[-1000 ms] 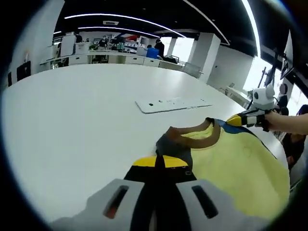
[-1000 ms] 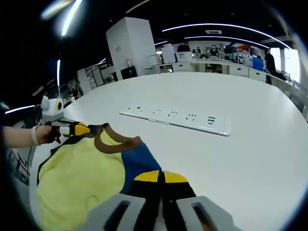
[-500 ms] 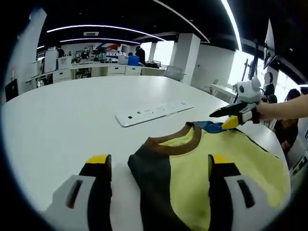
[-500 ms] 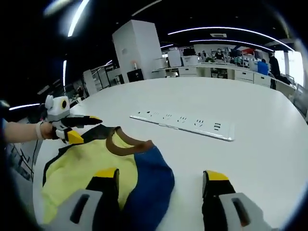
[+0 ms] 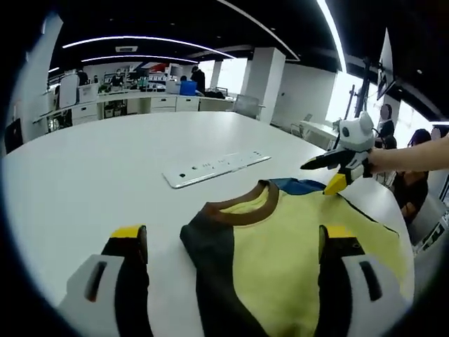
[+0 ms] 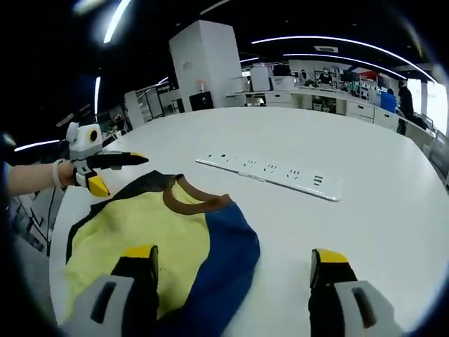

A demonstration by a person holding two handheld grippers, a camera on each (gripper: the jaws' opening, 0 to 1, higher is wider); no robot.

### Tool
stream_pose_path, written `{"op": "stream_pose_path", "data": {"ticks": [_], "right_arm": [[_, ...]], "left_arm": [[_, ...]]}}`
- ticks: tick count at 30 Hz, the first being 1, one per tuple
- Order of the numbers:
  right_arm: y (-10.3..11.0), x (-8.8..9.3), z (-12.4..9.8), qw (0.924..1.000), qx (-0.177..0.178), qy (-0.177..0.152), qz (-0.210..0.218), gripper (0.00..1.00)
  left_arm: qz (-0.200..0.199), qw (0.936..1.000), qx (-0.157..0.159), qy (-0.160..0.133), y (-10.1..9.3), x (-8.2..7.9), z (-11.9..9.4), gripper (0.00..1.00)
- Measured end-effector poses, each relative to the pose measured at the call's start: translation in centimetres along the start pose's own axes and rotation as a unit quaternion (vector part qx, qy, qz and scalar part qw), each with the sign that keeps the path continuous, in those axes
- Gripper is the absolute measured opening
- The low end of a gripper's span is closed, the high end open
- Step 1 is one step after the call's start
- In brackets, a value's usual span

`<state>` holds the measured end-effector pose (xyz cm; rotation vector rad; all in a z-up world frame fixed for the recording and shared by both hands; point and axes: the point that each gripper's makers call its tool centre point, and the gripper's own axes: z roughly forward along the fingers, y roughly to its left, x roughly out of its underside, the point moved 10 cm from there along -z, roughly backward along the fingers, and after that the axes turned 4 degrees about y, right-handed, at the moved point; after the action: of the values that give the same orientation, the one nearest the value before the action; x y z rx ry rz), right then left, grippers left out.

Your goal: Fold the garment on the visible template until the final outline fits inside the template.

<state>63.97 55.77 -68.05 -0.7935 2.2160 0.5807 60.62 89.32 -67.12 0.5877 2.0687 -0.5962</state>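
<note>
**Both claws let go; shirt laid flat on the worktop**

The left claw (image 5: 231, 242) now stands spread wide, gripping nothing, its yellow-tipped jaws straddling the dark shoulder of the yellow short-sleeved fabric shirt with a brown collar (image 5: 280, 246). A second ago it was pinched shut on that shoulder. The right claw (image 6: 233, 263) has likewise released the blue shoulder and hangs parted above it; in the left gripper view it hovers with jaws apart just past the shirt's far blue sleeve.

The shirt lies spread on the round white worktop (image 5: 105, 175), collar pointing toward the long white power strip (image 5: 214, 168), which sits a little beyond the collar and apart from it. Beyond the power strip, the worktop runs bare toward an office background.

No template outline can be made out around the shirt. The release suggests the garment has only been laid out; folding appears not yet begun, so fresh grips on sleeves or hem likely come next.
</note>
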Motion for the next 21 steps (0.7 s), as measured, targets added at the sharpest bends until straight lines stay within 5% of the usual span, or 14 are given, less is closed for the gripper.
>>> {"op": "stream_pose_path", "data": {"ticks": [8, 21], "right_arm": [[0.8, 0.6, -2.2, 1.0, 0.004, -0.001, -0.004, 0.87], [1.6, 2.3, -5.8, 0.9998, 0.015, -0.004, 0.007, 0.82]], "left_arm": [[0.022, 0.9997, 0.008, 0.006, -1.3, -0.3, -1.6, 0.99], [0.004, 1.0, -0.001, 0.0, -2.3, 1.0, -6.0, 0.97]]}}
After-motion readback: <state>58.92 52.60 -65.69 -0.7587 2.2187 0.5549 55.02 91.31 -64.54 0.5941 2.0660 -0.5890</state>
